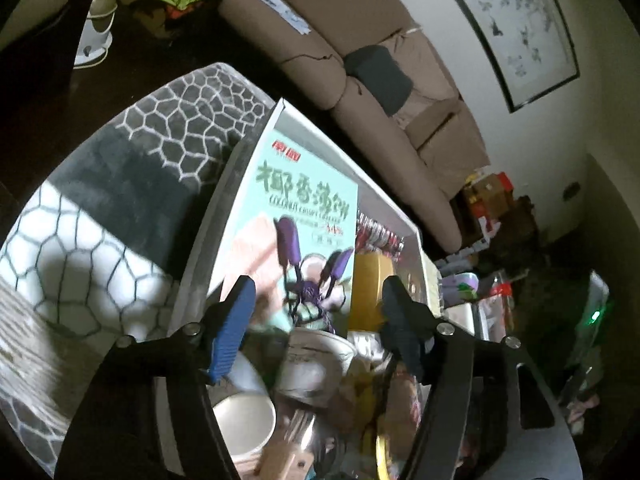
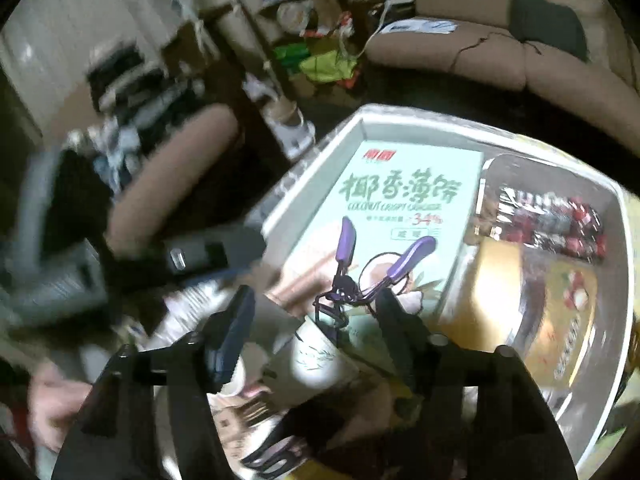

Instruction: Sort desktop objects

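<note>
Grippers over your white tray (image 2: 616,320), both empty.
Your left gripper (image 1: 316,312) and right gripper (image 2: 316,312) hang spread wide; the purple eyelash curler (image 2: 352,276) lies on the mint cracker box (image 2: 400,208) inside.

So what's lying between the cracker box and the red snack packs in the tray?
Nothing solid shows there. In the right wrist view, a thin strip of bare tray floor separates the cracker box from the red snack packs.
</note>
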`<move>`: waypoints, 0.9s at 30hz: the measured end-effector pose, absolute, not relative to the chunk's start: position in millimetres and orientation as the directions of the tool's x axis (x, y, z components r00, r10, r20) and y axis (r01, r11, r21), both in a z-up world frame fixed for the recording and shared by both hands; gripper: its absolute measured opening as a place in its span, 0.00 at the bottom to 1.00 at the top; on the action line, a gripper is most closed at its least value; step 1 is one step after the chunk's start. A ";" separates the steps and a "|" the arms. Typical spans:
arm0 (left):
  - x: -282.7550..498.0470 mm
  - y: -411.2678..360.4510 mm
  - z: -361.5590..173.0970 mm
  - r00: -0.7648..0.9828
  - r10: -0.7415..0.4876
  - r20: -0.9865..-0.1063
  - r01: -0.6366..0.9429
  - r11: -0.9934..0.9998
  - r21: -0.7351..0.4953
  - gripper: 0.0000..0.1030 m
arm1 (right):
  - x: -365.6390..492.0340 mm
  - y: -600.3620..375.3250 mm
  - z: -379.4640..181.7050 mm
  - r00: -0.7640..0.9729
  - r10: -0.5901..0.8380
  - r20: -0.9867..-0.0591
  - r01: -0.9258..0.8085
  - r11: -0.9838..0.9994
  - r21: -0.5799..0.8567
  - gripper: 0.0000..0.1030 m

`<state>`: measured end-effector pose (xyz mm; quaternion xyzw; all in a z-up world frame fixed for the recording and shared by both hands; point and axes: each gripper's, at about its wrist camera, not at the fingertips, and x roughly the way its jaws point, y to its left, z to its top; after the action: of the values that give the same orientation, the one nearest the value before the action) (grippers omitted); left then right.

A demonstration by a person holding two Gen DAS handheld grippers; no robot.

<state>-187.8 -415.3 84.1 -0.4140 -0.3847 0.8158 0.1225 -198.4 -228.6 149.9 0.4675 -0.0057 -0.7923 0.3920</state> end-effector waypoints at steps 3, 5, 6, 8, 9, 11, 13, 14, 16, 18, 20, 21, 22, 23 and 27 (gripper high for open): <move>-174.1 -404.1 91.9 -0.619 0.518 -0.590 0.101 -0.693 -0.714 0.65 | -188.4 -203.7 161.6 -0.277 -0.618 -0.736 0.599 -0.710 0.370 0.66; -163.7 -390.3 101.5 -0.611 0.515 -0.601 0.077 -0.717 -0.693 0.73 | -181.3 -185.4 168.7 -0.272 -0.623 -0.733 0.593 -0.709 0.382 0.70; -156.8 -379.8 106.1 -0.606 0.511 -0.609 0.062 -0.733 -0.677 0.75 | -175.6 -176.3 171.4 -0.281 -0.620 -0.732 0.589 -0.714 0.379 0.71; -144.8 -362.7 117.8 -0.600 0.499 -0.626 0.041 -0.762 -0.646 0.86 | -161.1 -147.0 178.4 -0.317 -0.607 -0.729 0.578 -0.733 0.359 0.79; -139.2 -351.6 121.1 -0.597 0.483 -0.641 0.036 -0.782 -0.622 0.89 | -156.1 -135.8 178.6 -0.324 -0.602 -0.730 0.575 -0.738 0.354 0.81; -132.2 -335.5 125.1 -0.582 0.474 -0.661 0.029 -0.800 -0.599 0.92 | -148.6 -113.9 178.5 -0.328 -0.590 -0.738 0.564 -0.749 0.348 0.82; -125.4 -320.0 129.0 -0.569 0.466 -0.677 0.028 -0.812 -0.583 0.93 | -141.8 -88.9 178.3 -0.337 -0.577 -0.744 0.532 -0.769 0.355 0.82; -122.1 -313.0 131.2 -0.567 0.454 -0.687 0.028 -0.823 -0.568 0.98 | -139.4 -79.0 178.9 -0.340 -0.577 -0.743 0.525 -0.772 0.359 0.82; -113.9 -299.1 137.4 -0.567 0.422 -0.708 0.029 -0.848 -0.529 1.00 | -129.6 -57.4 180.2 -0.356 -0.566 -0.744 0.504 -0.786 0.357 0.83; -106.4 -287.8 142.1 -0.570 0.381 -0.728 0.035 -0.874 -0.484 1.00 | -120.9 -42.1 182.1 -0.369 -0.556 -0.745 0.499 -0.795 0.346 0.85; -98.1 -274.1 147.4 -0.569 0.345 -0.746 0.029 -0.899 -0.438 1.00 | -109.9 -28.0 183.6 -0.383 -0.543 -0.748 0.495 -0.804 0.330 0.89; -92.8 -266.5 150.5 -0.570 0.321 -0.757 0.030 -0.912 -0.410 1.00 | -106.5 -24.3 184.2 -0.388 -0.539 -0.748 0.494 -0.806 0.326 0.89; -89.5 -261.4 152.7 -0.571 0.305 -0.762 0.031 -0.920 -0.391 1.00 | -101.5 -17.9 184.6 -0.395 -0.534 -0.747 0.491 -0.810 0.320 0.90; -85.1 -254.3 154.2 -0.573 0.287 -0.768 0.027 -0.930 -0.367 1.00 | -95.7 -9.4 185.6 -0.404 -0.529 -0.746 0.487 -0.815 0.314 0.91; -69.8 -225.9 159.4 -0.565 0.236 -0.791 0.007 -0.957 -0.291 1.00 | -78.9 11.1 185.2 -0.422 -0.519 -0.743 0.479 -0.824 0.303 0.95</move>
<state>-69.8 -225.9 159.4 -0.4618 -0.1317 0.8747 0.0656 -78.9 11.1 185.2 0.4486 -0.0222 -0.8429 0.2962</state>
